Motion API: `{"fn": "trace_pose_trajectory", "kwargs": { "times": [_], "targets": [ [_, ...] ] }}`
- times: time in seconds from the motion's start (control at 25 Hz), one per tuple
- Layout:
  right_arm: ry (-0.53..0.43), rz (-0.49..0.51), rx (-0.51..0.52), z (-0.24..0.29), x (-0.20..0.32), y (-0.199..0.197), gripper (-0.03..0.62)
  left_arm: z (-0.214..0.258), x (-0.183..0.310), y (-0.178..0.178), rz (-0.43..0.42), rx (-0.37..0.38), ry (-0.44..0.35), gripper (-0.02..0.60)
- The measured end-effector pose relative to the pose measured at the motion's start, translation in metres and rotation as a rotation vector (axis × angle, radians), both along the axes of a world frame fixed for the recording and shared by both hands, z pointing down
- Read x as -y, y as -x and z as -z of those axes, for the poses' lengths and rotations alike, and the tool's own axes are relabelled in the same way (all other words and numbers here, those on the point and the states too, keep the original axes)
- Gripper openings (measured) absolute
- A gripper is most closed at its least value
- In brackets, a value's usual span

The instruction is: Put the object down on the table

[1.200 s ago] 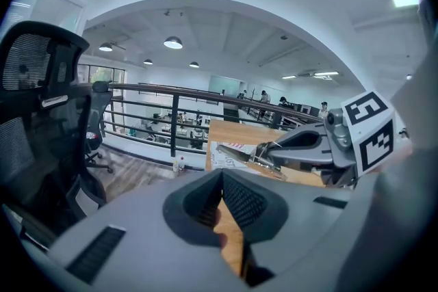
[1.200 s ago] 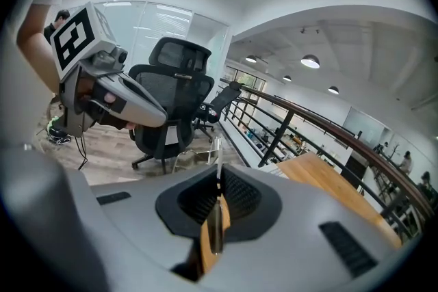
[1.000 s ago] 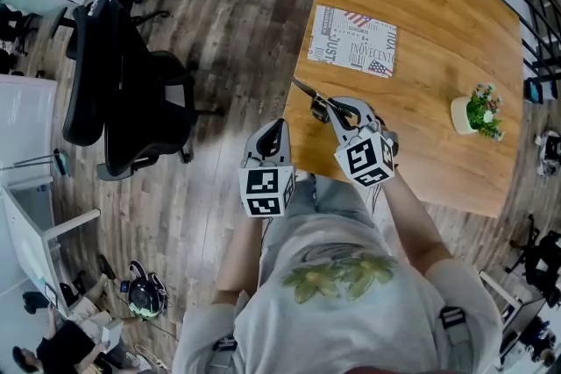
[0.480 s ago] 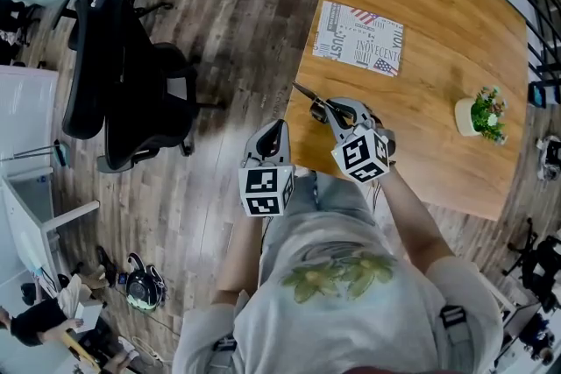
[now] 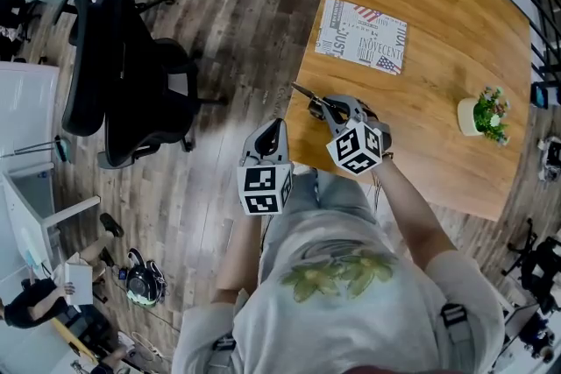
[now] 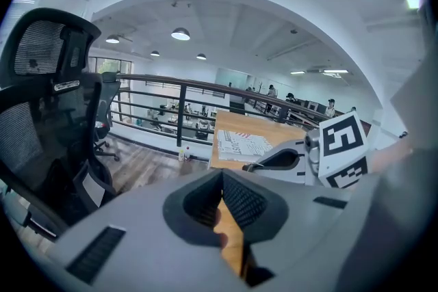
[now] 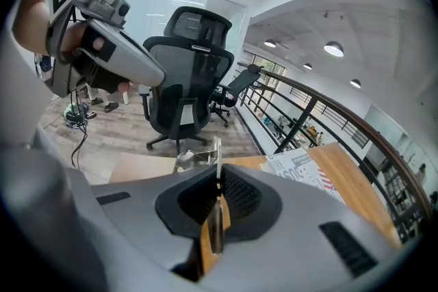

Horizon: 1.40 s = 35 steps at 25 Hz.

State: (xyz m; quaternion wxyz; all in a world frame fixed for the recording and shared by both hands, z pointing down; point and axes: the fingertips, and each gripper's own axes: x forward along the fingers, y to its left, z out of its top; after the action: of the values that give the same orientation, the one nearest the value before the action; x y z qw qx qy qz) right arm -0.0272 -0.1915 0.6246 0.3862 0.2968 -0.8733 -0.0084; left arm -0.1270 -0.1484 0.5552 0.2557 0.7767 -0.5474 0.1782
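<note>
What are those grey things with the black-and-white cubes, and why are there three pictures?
A person is holding two hand tools called grippers. Each one pinches like tongs, and the cubes are part of them. One picture comes from a camera on the person's head, looking down. The other two come from cameras riding on each gripper, looking along its jaws. The left gripper is shut with nothing in it. The right gripper is shut on a thin metal tool, over the near corner of the wooden table. On the table are a printed mat and a small potted plant.
</note>
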Motion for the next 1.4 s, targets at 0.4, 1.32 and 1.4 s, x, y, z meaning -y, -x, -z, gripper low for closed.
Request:
{"fn": "trace_pose_trajectory", "kwargs": {
  "times": [0.4,1.32,1.4],
  "targets": [
    [0.021,0.012,-0.054,-0.025,0.004,0.001,0.011,-0.005,-0.001,0.004,0.008,0.004,0.015,0.016],
    [0.046,0.055,-0.091,-0.055,-0.005,0.005,0.044,-0.010,0.004,-0.002,0.004,0.015,0.025,0.016],
    [0.049,0.061,-0.094,-0.056,-0.006,0.007,0.052,-0.009,0.004,-0.002,0.004,0.014,0.025,0.017]
  ]
}}
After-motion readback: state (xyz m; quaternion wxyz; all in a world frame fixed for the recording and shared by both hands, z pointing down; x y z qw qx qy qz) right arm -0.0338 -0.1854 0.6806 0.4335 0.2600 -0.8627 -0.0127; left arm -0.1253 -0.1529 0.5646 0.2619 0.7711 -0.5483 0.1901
